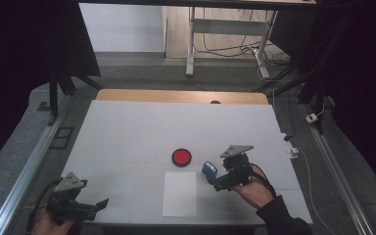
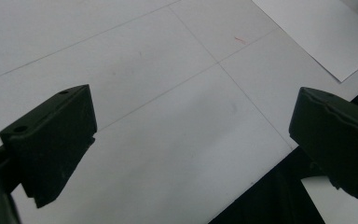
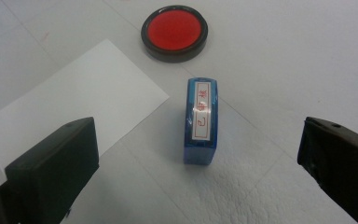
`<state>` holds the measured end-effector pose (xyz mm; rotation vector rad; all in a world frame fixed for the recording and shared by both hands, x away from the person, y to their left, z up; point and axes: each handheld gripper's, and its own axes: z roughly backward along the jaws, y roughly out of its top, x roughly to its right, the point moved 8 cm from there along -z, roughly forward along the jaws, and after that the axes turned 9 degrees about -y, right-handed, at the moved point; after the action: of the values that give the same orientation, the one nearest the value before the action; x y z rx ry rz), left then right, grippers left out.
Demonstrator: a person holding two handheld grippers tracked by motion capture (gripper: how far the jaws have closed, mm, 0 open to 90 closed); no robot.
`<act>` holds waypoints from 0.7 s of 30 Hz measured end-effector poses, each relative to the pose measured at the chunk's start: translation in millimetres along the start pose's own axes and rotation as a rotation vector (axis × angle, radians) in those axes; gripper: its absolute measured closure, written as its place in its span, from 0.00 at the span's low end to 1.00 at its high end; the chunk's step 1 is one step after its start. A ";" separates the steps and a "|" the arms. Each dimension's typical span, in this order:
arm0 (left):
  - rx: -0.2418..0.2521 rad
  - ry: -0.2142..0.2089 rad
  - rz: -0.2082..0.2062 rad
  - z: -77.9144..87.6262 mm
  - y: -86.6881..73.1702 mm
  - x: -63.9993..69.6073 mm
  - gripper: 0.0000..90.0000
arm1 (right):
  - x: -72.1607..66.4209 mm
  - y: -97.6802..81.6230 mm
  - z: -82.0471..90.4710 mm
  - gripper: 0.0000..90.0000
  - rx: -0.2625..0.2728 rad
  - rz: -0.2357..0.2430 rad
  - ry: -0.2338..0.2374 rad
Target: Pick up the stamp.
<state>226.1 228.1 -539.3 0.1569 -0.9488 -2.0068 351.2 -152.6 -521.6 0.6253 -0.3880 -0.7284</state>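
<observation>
Jaws wide apart on the left gripper (image 1: 81,208), nothing between them but bare white table (image 2: 135,140) — it hangs low over the near left corner, well apart from everything, parked out of the way so the other hand has room. From its own camera a corner of the white sheet of paper (image 2: 328,35) lies farther off.

Moving across: that sheet of paper (image 1: 179,193) lies flat near the front edge, squared up in the middle, a ready surface for an imprint by the look of it. Just beyond it sits the round black-rimmed red ink pad (image 1: 181,157), lid off, red face up and within easy reach.

Now the action side. The small blue rectangular stamp with a white label of red characters (image 3: 201,122) stands on the table just beside the paper's right edge, near the pad. The right gripper (image 1: 214,180) is lined up on it, jaws spread wide and empty, one on either side of the stamp (image 1: 209,170), not touching. That straddle suggests a pinch across the stamp's narrow sides is coming; centring matters, or the stamp could tip.
</observation>
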 end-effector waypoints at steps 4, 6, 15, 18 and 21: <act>0.001 -0.004 0.004 0.0 0.0 -0.1 0.02 | 1.0 0.3 -6.0 0.00 -0.019 0.007 -0.004; 0.001 -0.005 0.004 0.0 0.0 -0.1 0.02 | 2.0 1.1 -8.5 0.00 -0.024 0.002 -0.007; -0.001 -0.007 0.003 -0.4 0.1 -0.1 0.02 | 5.3 3.8 -21.5 0.00 -0.050 0.010 -0.020; 0.001 -0.007 0.004 -0.5 0.3 -0.2 0.02 | 4.7 4.1 -26.7 0.00 -0.067 0.015 -0.015; 0.001 -0.007 0.004 -0.6 0.4 -0.2 0.02 | 5.0 4.7 -31.5 0.00 -0.072 0.027 -0.020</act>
<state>226.8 227.8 -539.5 0.1482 -0.9537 -2.0046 373.7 -141.2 -541.7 0.5439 -0.3861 -0.7201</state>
